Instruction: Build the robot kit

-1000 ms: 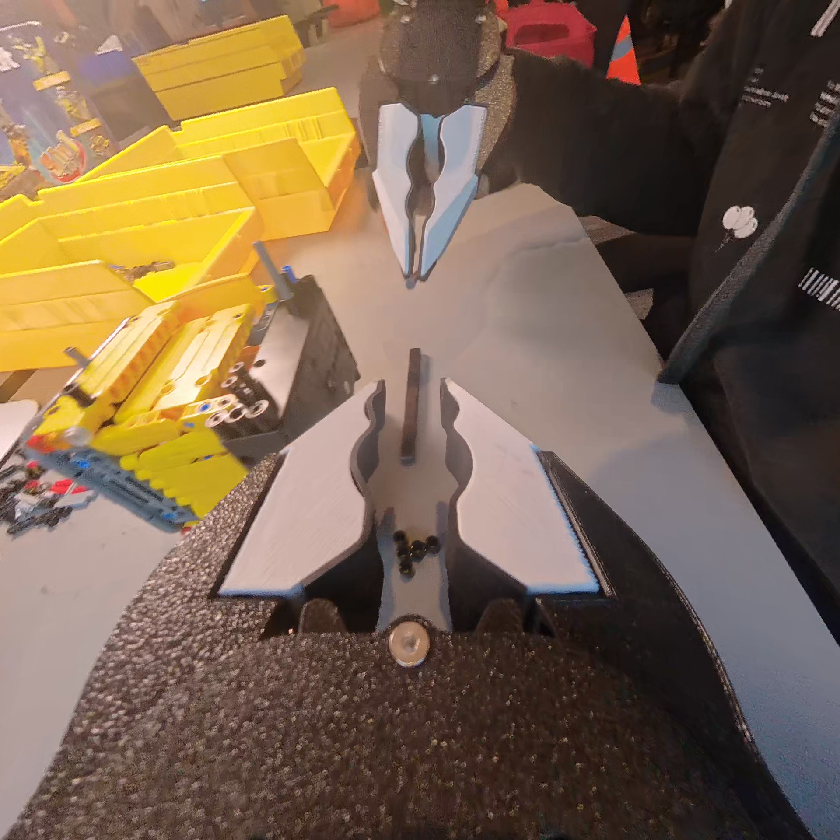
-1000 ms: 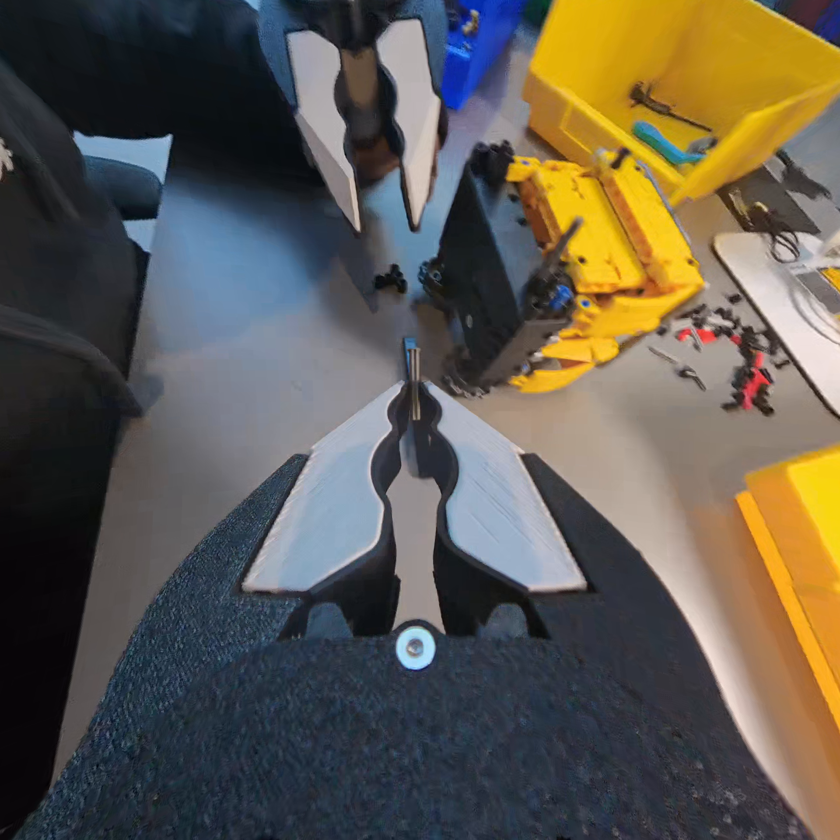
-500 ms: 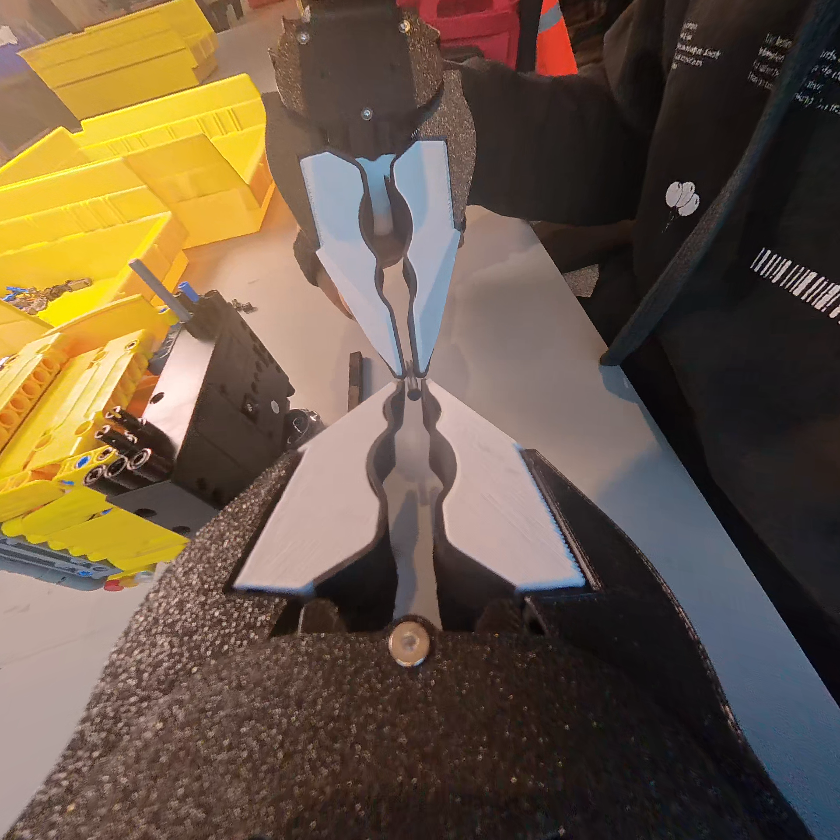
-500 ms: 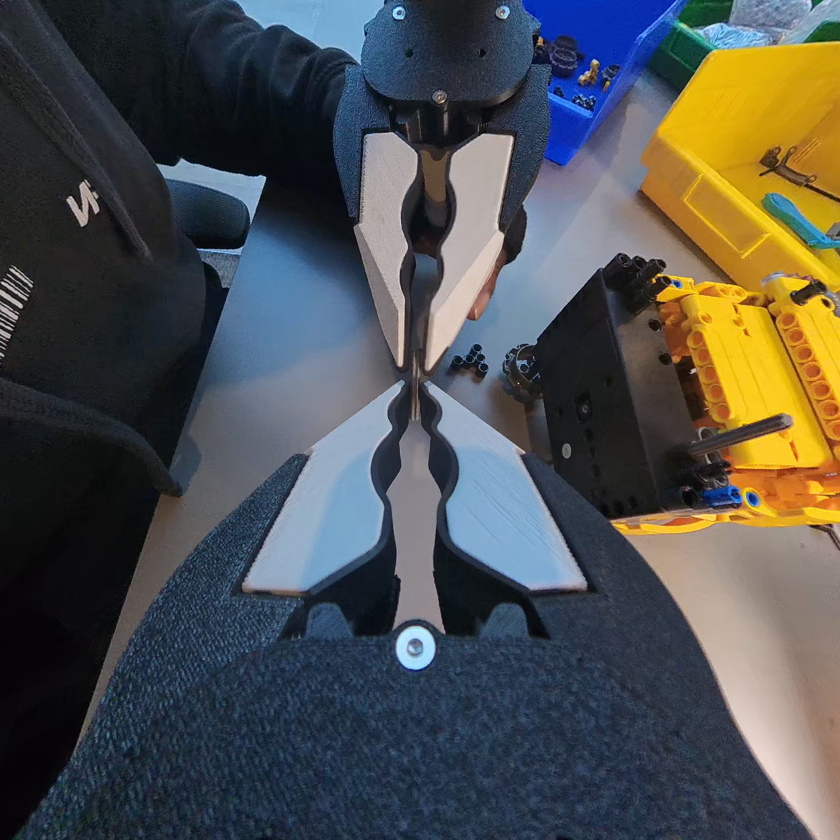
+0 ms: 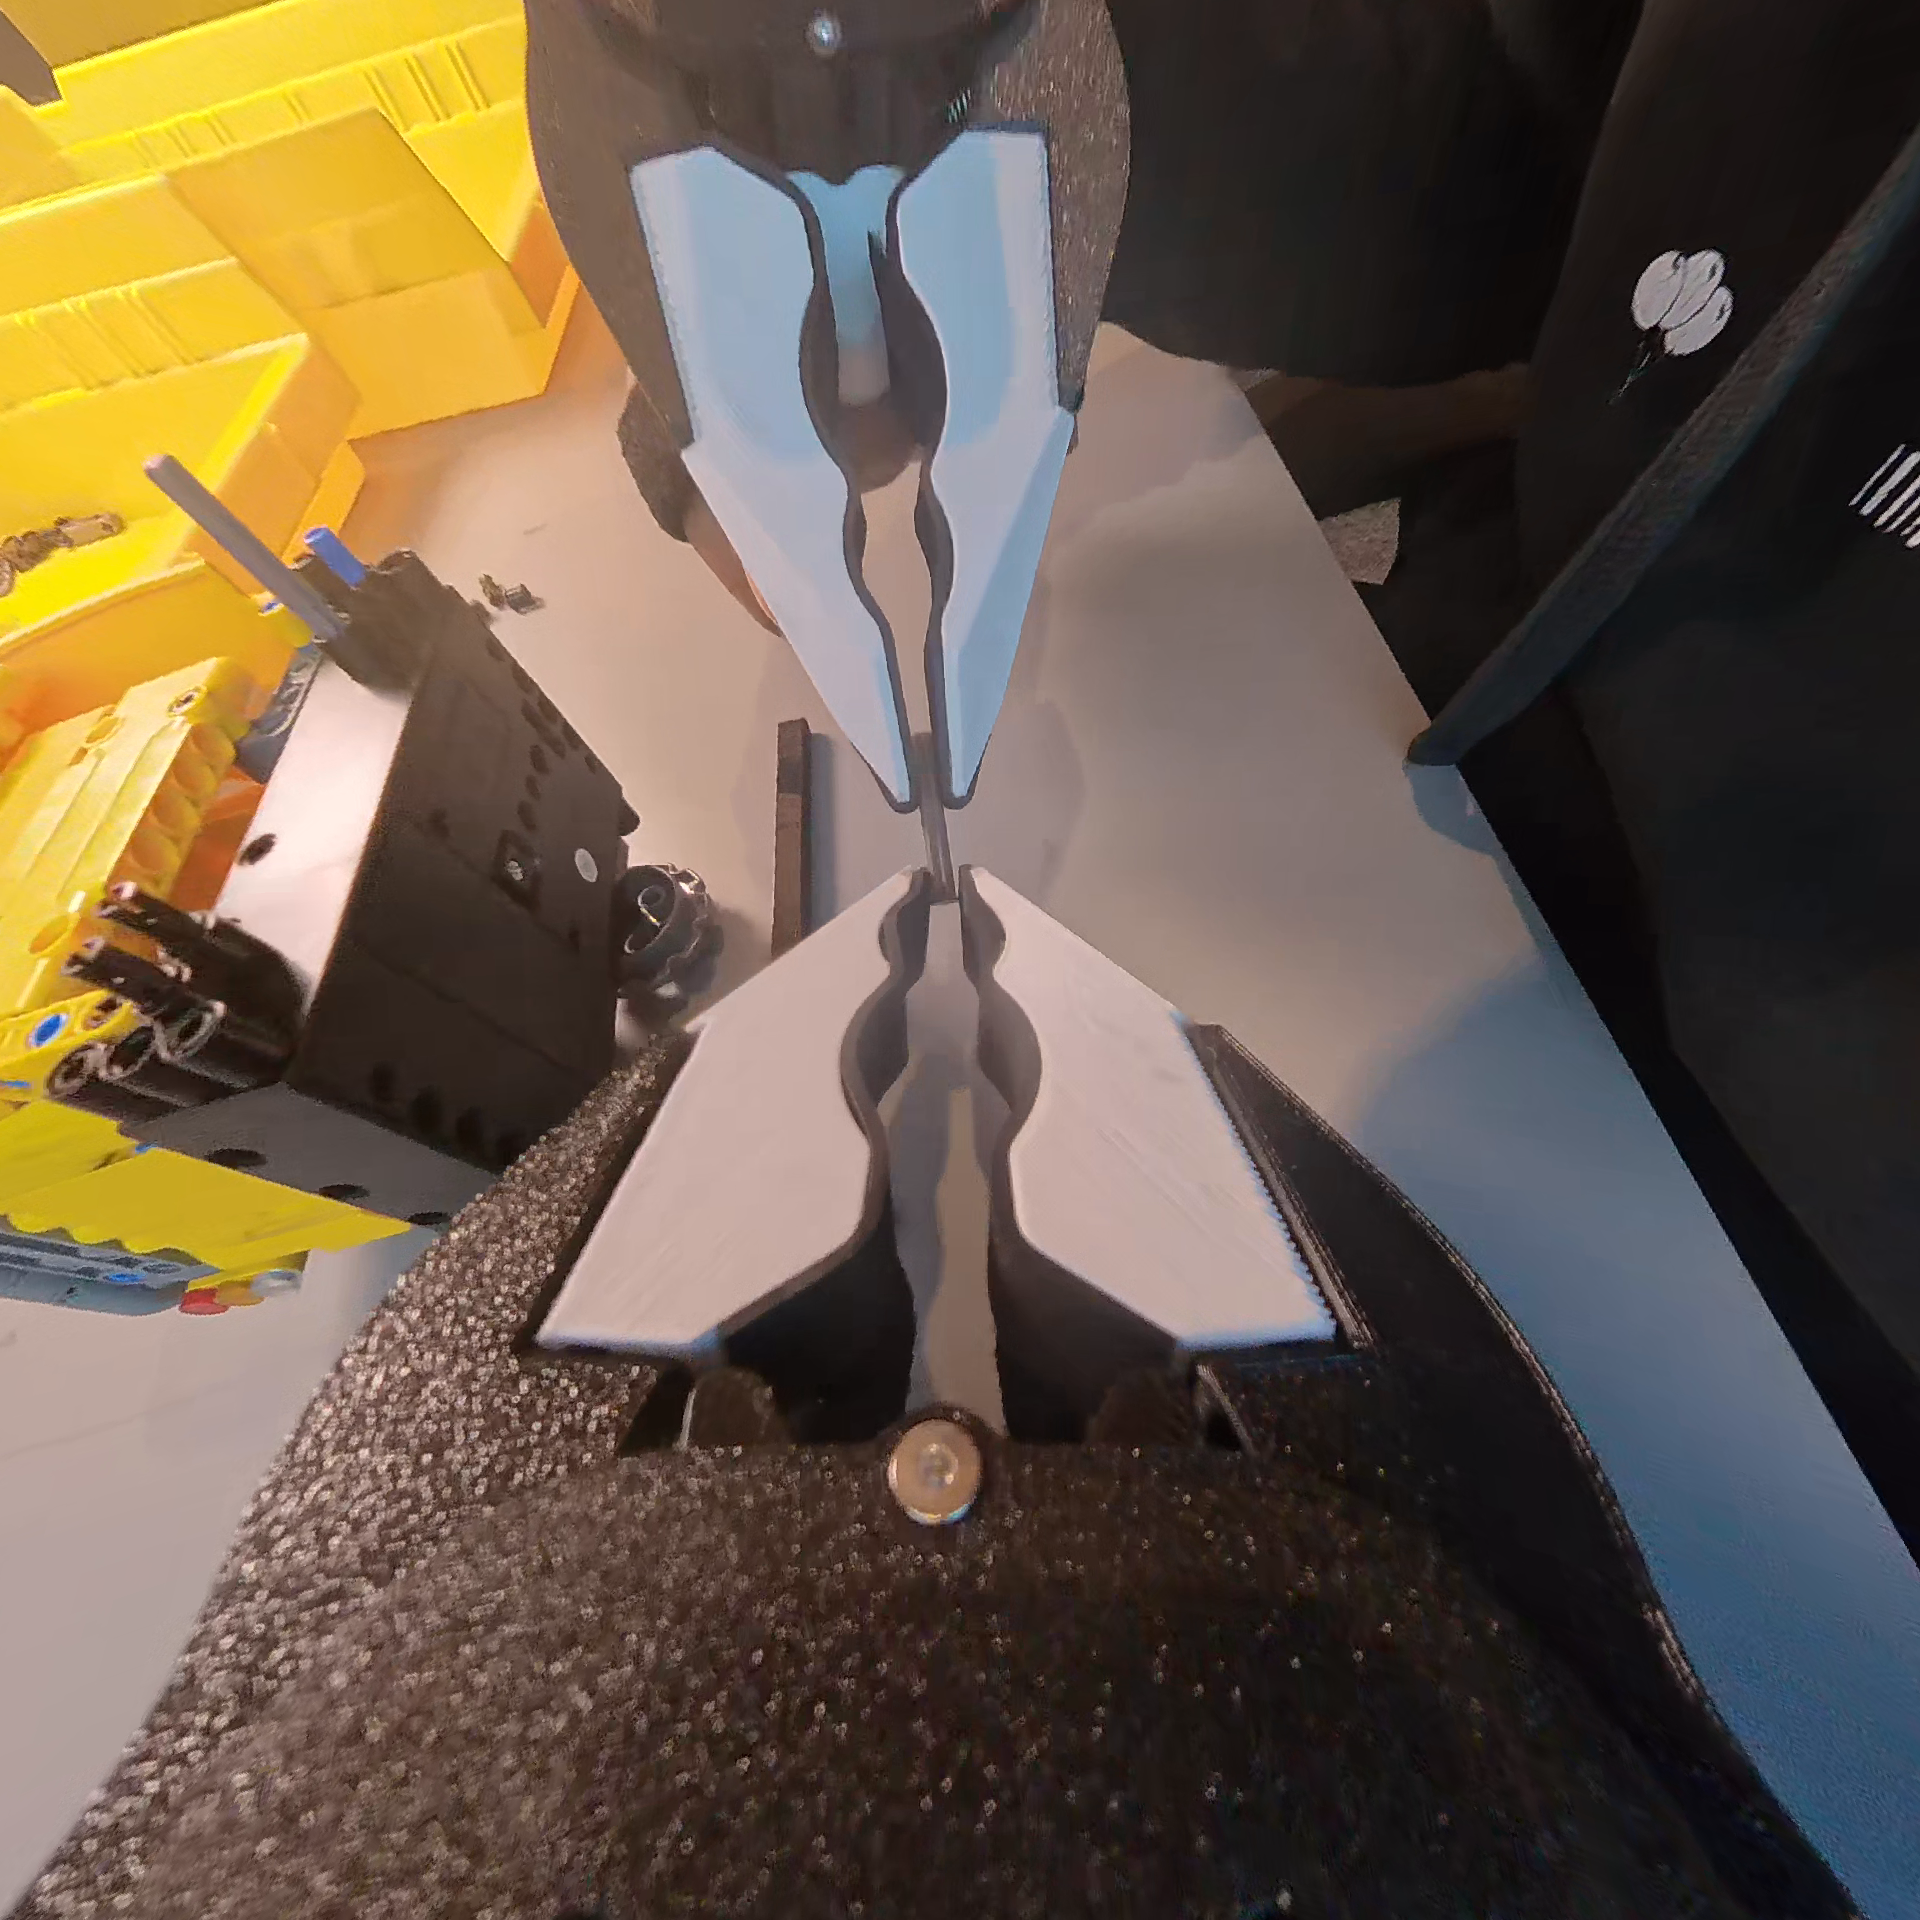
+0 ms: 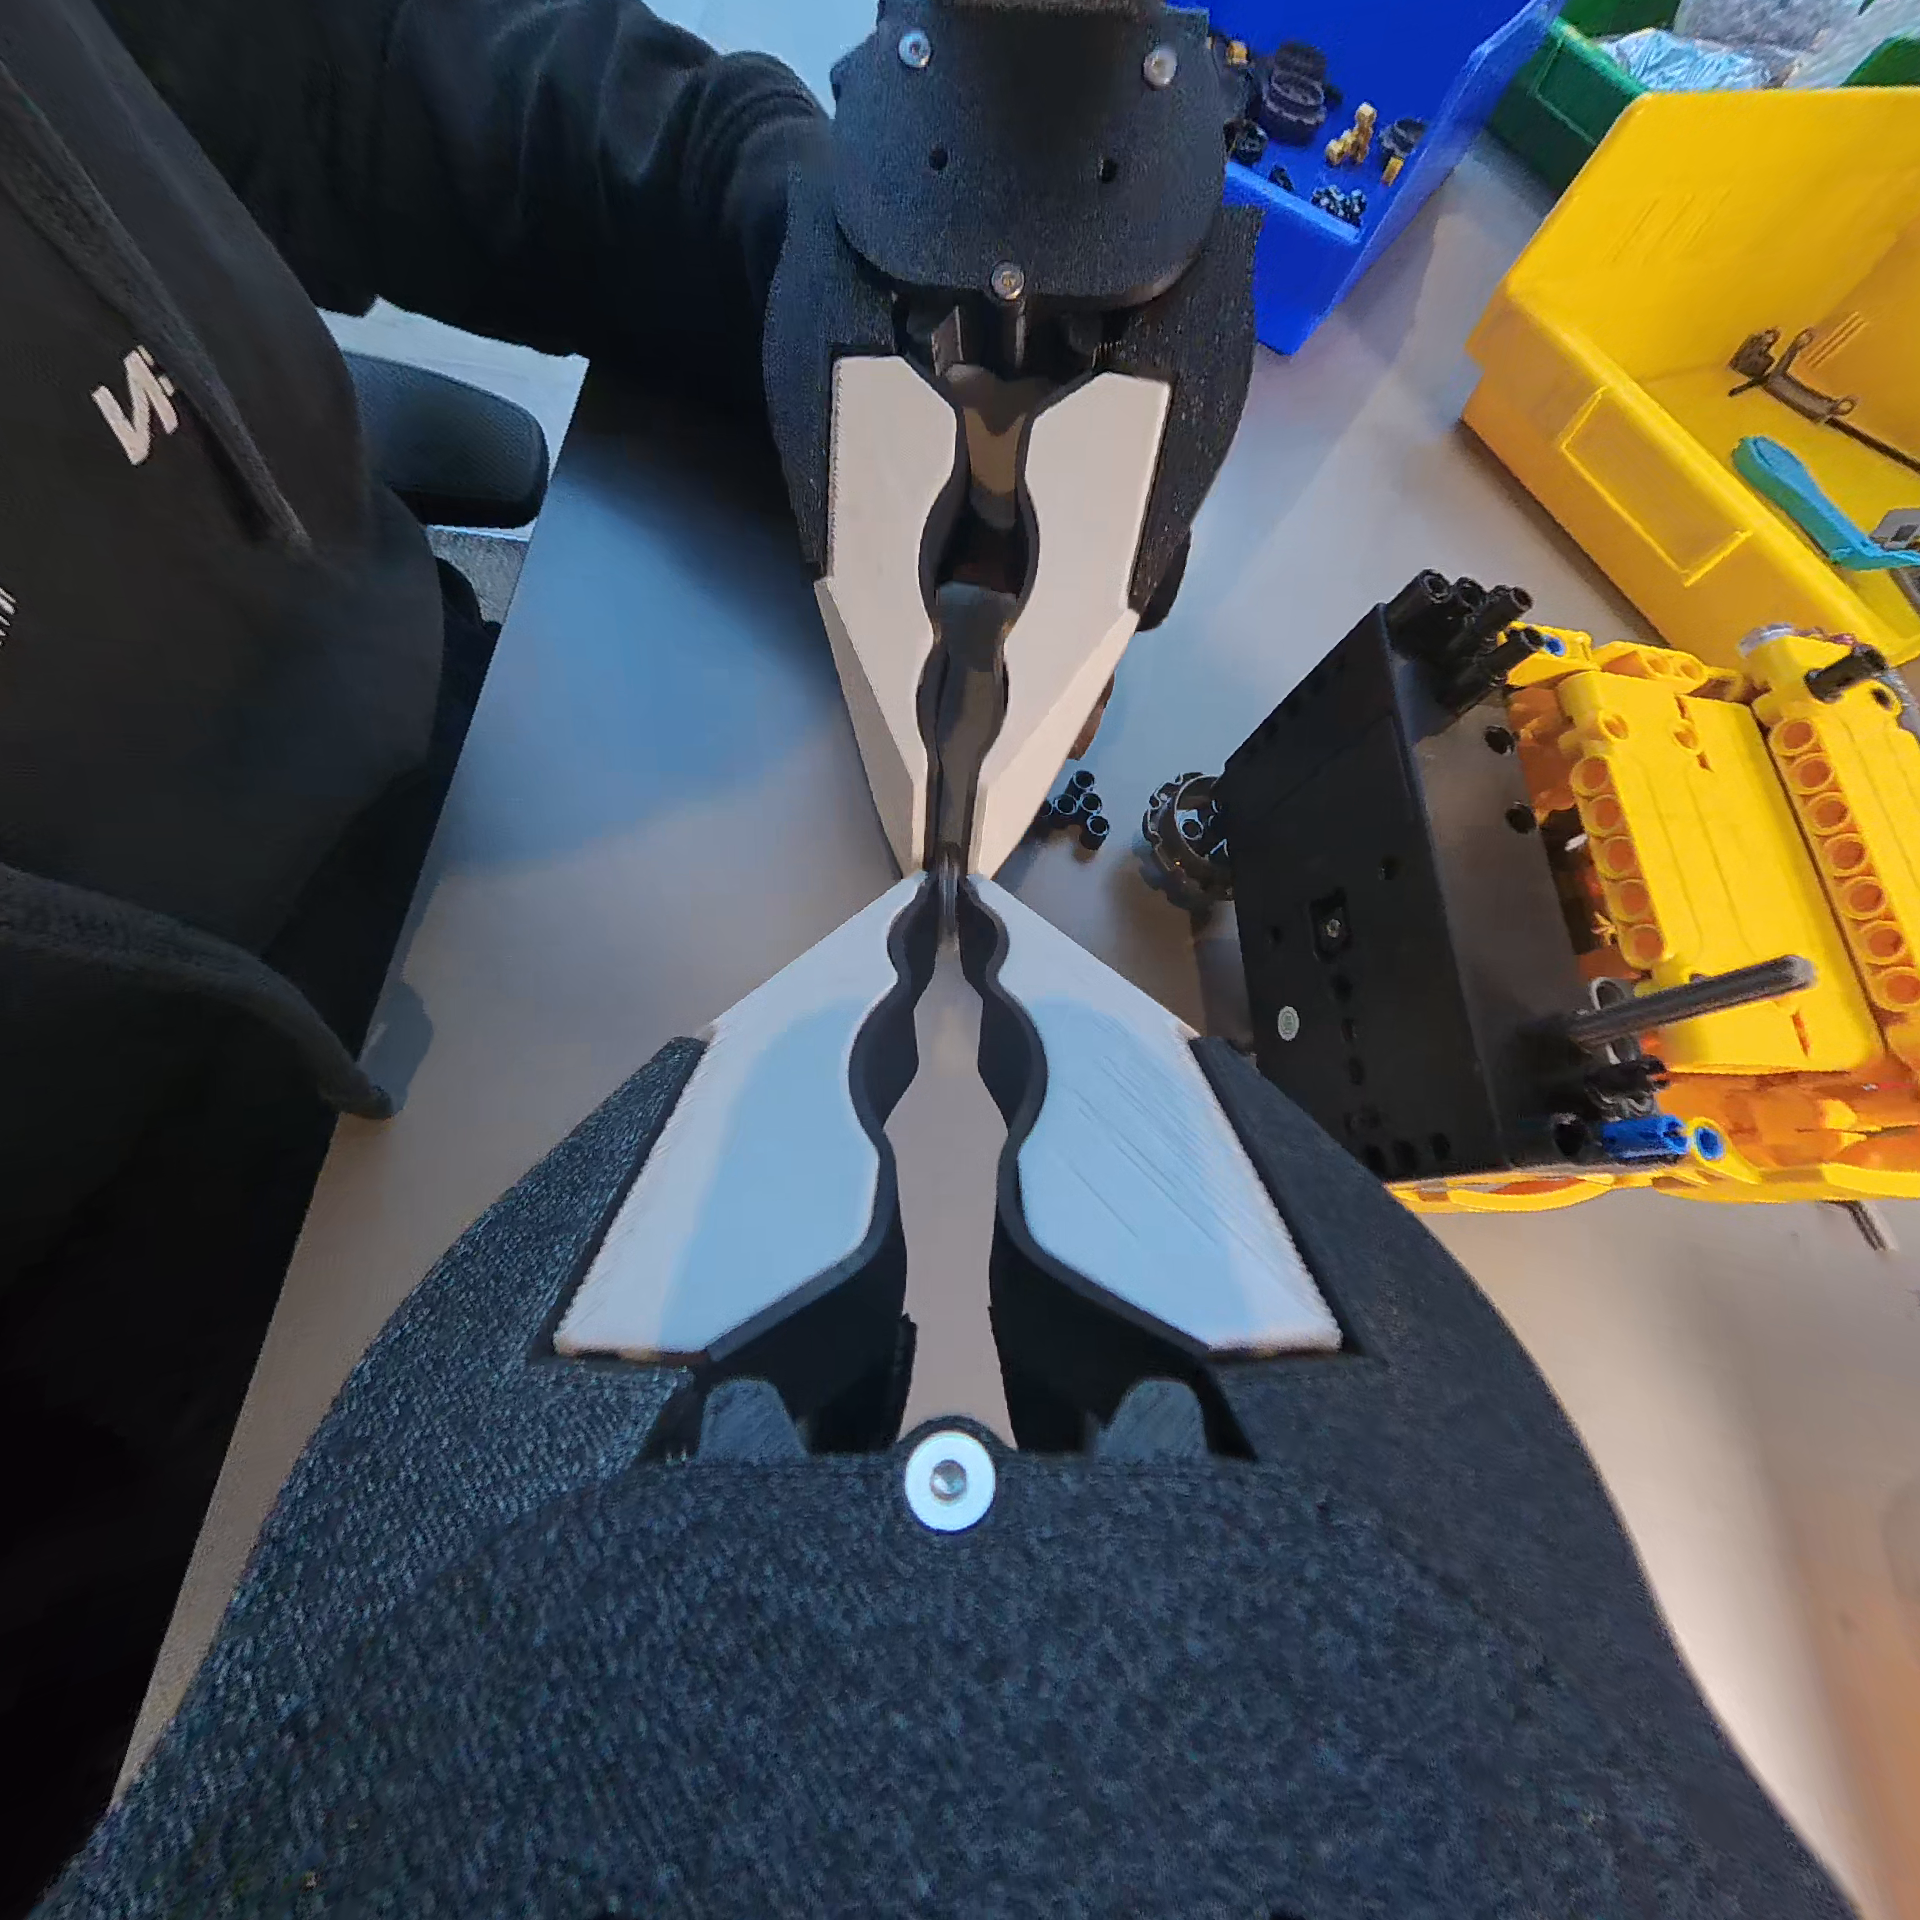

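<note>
Tip to tip over the grey counter (image 5: 1195,727): the left gripper (image 5: 940,902) and the right gripper (image 6: 943,902) both have their fingers pinched on one thin dark rod (image 5: 935,842), one at each end, held in the air. Beside them stands a black-and-yellow brick-built model (image 6: 1507,914), with a black toothed gear (image 5: 665,935) touching its base and small black connector pins (image 6: 1075,816) nearby.
</note>
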